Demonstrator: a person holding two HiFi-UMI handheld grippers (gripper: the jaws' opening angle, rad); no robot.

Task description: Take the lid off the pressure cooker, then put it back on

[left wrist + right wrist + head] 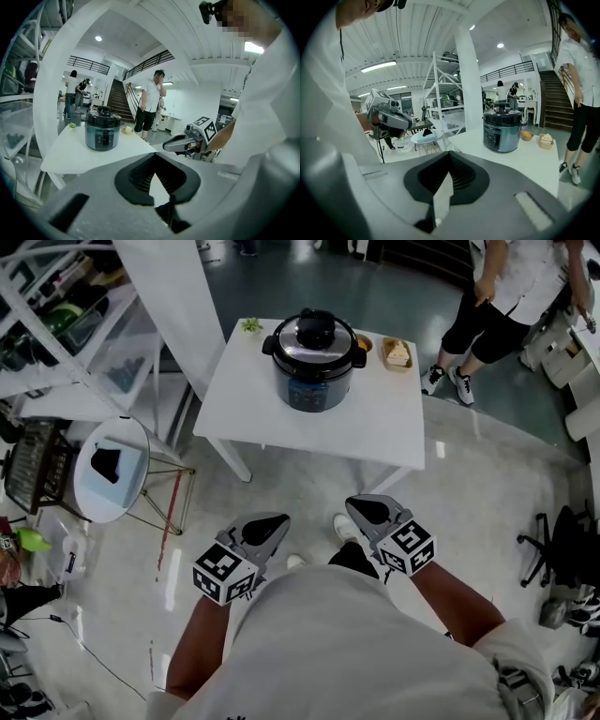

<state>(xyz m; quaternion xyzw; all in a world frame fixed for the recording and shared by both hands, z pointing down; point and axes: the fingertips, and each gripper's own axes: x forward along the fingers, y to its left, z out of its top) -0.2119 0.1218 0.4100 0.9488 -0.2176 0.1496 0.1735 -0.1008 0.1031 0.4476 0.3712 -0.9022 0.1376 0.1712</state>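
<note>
The pressure cooker (314,362), dark blue-grey with a black lid (314,337) seated on it, stands at the far side of the white table (281,418). The left gripper view shows the cooker (102,129), and so does the right gripper view (502,129). Both grippers are held close to the person's body, well short of the table's near edge. My left gripper (270,524) (152,174) is shut with nothing in it. My right gripper (367,510) (444,180) is shut and empty too. Each gripper appears in the other's view, the right gripper (174,144) and the left gripper (396,120).
A small bowl (364,343), a little basket of food (397,354) and a tiny plant (250,325) sit behind the cooker. A person (497,296) stands past the table's far right corner. A round side table (111,470), shelving (56,324) and a white pillar (173,306) are at left.
</note>
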